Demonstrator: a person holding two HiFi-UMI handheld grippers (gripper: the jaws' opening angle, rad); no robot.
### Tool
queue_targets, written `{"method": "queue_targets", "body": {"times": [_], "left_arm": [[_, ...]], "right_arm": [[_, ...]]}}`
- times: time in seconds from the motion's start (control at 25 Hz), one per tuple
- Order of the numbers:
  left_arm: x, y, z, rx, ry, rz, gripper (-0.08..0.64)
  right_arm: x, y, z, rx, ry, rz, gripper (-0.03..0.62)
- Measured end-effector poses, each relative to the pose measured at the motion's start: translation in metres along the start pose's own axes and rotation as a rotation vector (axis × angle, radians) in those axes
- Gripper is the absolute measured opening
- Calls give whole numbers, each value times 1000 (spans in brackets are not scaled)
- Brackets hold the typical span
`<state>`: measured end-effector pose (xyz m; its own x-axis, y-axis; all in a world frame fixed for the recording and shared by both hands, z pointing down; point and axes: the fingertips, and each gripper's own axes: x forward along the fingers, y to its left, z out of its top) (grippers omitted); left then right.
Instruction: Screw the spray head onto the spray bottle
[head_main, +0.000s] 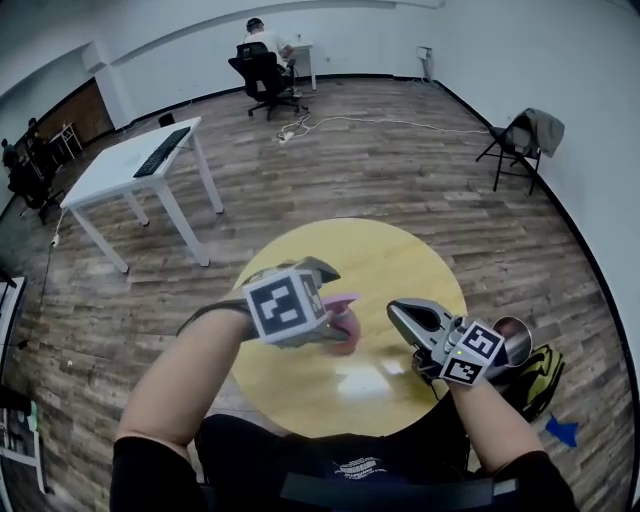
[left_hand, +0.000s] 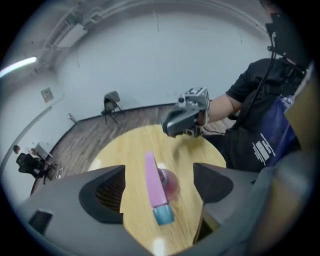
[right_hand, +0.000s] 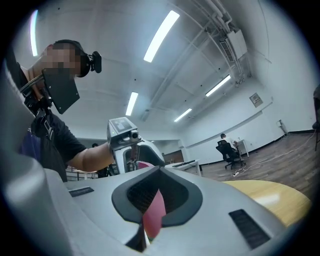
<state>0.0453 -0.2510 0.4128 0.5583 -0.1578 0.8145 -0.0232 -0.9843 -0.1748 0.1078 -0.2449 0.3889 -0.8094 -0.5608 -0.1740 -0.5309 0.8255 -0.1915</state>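
1. Spray bottle (head_main: 347, 326), pink, appears to stand on the round yellow table (head_main: 380, 255) in the head view. Its spray head (head_main: 340, 298) shows as a pink strip on top, and the jaws of the left hand-held gripper (head_main: 338, 308) flank it. The right hand-held gripper (head_main: 395, 312) waits just beside it, and a careless swing inward could knock the light bottle over. The left forearm (head_main: 190, 380) reaches in from the lower left with its gripper tipped steeply down. The right forearm (head_main: 495, 425) comes from the lower right, its gripper roughly level and aimed at the left one.

2. The left gripper view looks down on the spray head, with the blue nozzle (left_hand: 163, 215) nearest the camera and the translucent bottle body beneath. The jaws are released and spread wide. Bare table shows on both sides of the bottle, and the pads touch nothing. The head looks seated on the bottle, but I cannot see whether the thread is tight. If it is loose, the head could lift off at the next handling. Pulling away crookedly could catch the long head on a pad and topple the bottle.

3. In the right gripper view the jaws are clenched together and hold nothing. The pink sliver in the notch between them is probably the bottle beyond, under the left hand-held gripper.
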Motion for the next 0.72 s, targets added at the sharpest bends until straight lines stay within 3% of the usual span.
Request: {"method": "queue_targets", "body": {"times": [0.24,0.32,0.44,0.6,0.68,0.72], "left_arm": [[57,-4,-27,-11,293,-68,454],[65,-9,-32,-48,340,-98,416],[69,-19,-21,-69,303,-169,318],[66,-25,-16,-54,224,-168,310],[50,-23,-13,-128,121,-145,310],[33,-18,-8,-179,29,-117,310]], "right_arm": [[-13,1,8,11,-16,8,14],[-16,0,10,17,-18,6,14],[-19,2,12,22,-18,5,14],[-21,7,13,13,-14,9,14],[-24,9,15,5,-14,9,14],[-25,9,18,4,-18,9,15]]}}
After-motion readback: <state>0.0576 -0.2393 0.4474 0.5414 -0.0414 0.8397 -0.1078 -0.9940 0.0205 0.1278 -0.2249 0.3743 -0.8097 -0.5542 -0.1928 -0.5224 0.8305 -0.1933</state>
